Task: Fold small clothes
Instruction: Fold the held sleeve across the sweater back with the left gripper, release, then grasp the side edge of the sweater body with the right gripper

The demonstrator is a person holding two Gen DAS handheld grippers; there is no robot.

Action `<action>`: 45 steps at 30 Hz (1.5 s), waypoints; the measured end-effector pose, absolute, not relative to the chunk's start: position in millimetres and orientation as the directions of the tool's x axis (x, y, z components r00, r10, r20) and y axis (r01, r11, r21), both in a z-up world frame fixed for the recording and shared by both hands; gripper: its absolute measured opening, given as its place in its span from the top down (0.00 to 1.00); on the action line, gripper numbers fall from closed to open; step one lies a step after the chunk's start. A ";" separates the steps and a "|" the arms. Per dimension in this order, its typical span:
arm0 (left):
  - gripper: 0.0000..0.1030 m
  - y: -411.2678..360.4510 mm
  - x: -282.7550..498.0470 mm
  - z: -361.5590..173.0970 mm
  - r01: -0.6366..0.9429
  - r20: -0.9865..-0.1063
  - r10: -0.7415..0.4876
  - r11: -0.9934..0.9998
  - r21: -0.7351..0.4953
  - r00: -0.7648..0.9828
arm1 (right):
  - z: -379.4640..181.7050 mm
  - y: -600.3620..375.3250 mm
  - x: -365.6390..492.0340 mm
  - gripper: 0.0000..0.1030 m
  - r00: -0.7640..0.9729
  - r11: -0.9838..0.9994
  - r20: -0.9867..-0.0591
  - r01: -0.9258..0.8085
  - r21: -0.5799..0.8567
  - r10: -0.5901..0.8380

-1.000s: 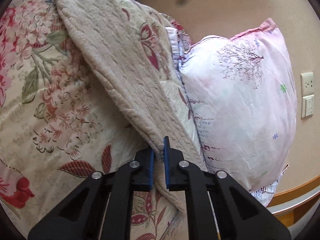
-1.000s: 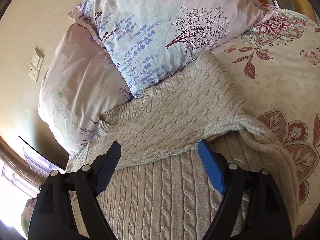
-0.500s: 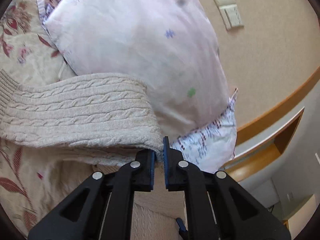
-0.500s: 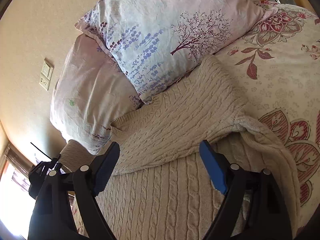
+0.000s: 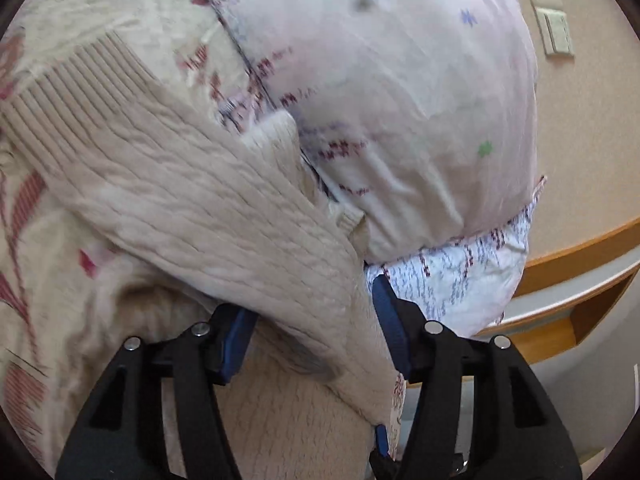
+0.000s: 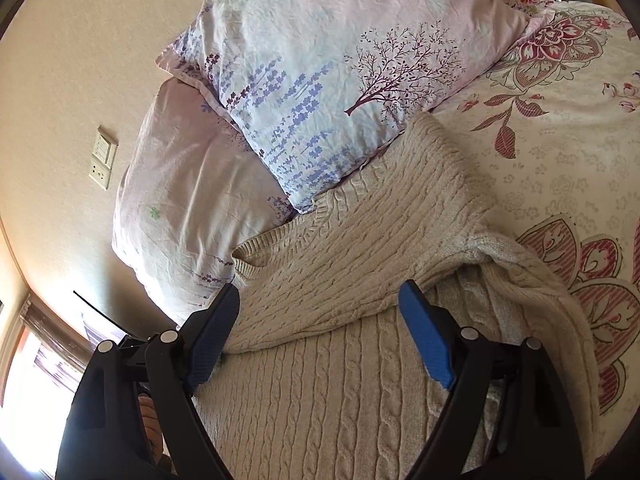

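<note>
My left gripper (image 5: 314,330) is spread wide around the beige cable-knit sweater (image 5: 208,204) sleeve beside the pale pink pillow (image 5: 400,92), laying it folded, while my right gripper (image 6: 320,328) hovers open above the sweater.

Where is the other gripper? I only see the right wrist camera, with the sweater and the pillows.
Observer: The left gripper is at the sweater's sleeve, right beside the pink pillow.
Operator: Is it pinching the sleeve?
Observer: No. Its jaws stand open, and the sleeve lies between them.
Operator: Where's the end of the sleeve?
Observer: The ribbed cuff lies on the flowery bedspread, at the far end from the gripper.
</note>
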State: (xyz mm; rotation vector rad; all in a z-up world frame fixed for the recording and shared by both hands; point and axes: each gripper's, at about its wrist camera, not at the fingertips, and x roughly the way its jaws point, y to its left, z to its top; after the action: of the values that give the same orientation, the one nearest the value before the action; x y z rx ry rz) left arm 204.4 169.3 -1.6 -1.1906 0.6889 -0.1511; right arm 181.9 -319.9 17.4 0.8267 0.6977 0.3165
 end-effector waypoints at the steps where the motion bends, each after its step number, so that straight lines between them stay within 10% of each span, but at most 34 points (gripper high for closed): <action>1: 0.49 182.9 202.2 -3.2 -0.271 -0.421 -0.432 0.368 -0.889 0.798 | 17.3 -320.3 181.8 0.19 0.737 0.646 -0.439 0.005 0.763 0.514; 10: 0.93 236.4 194.7 -15.9 -0.364 -0.436 -0.341 0.256 -0.895 0.833 | 17.0 -321.5 178.9 0.19 0.743 0.633 -0.424 0.002 0.775 0.518; 21: 0.93 51.2 258.9 78.7 0.168 -0.273 -0.681 0.506 -0.846 0.679 | 14.4 -329.7 173.7 0.19 0.766 0.584 -0.373 -0.004 0.812 0.524; 26: 0.44 -45.5 261.9 66.1 0.327 -0.430 -0.798 0.576 -0.749 0.422 | 13.3 -336.4 171.0 0.19 0.774 0.553 -0.353 0.004 0.833 0.526; 31: 0.40 -5.6 232.2 70.8 0.356 -0.510 -0.717 0.686 -0.634 0.474 | 25.3 -341.3 177.4 0.34 0.706 0.611 -0.469 0.064 0.789 0.531; 37: 0.40 96.4 209.8 64.7 0.122 -0.671 -0.286 0.952 -0.282 0.684 | 38.1 -353.3 213.7 0.54 0.610 0.721 -0.632 0.139 0.679 0.478; 45: 0.40 172.4 196.7 25.1 -0.023 -0.750 -0.243 0.945 -0.326 0.616 | 6.2 -335.3 240.0 0.72 0.497 0.806 -0.750 0.154 0.572 0.437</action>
State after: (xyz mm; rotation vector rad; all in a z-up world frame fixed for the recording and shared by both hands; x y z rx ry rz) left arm 196.7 172.4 25.1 -0.3191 0.9026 -0.1289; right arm 240.0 -335.3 6.2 0.6391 1.0552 0.1865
